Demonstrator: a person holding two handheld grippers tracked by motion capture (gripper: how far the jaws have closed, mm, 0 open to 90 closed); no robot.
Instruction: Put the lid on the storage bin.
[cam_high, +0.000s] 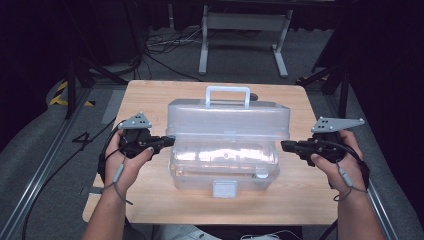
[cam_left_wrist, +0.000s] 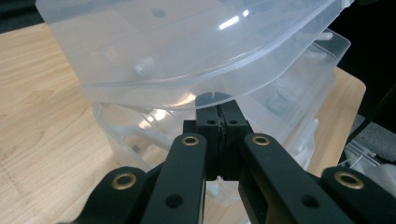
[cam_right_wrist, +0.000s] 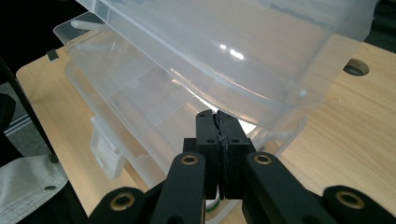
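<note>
Clear plastic box (cam_high: 223, 167), handled lid (cam_high: 228, 118) raised ajar, mid-table

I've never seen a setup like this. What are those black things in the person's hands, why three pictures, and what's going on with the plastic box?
A person holds hand-held tongs, one per hand. The high view looks down on a wooden table; the other two come from small cameras riding on each tool, looking along its black jaws. On the table stands a clear plastic box with a white handle on its lid, which is part-way open. The left tongs and right tongs are shut, one at each end of the lid. Their tips sit under its rim, seemingly propping it rather than pinching it.
</note>
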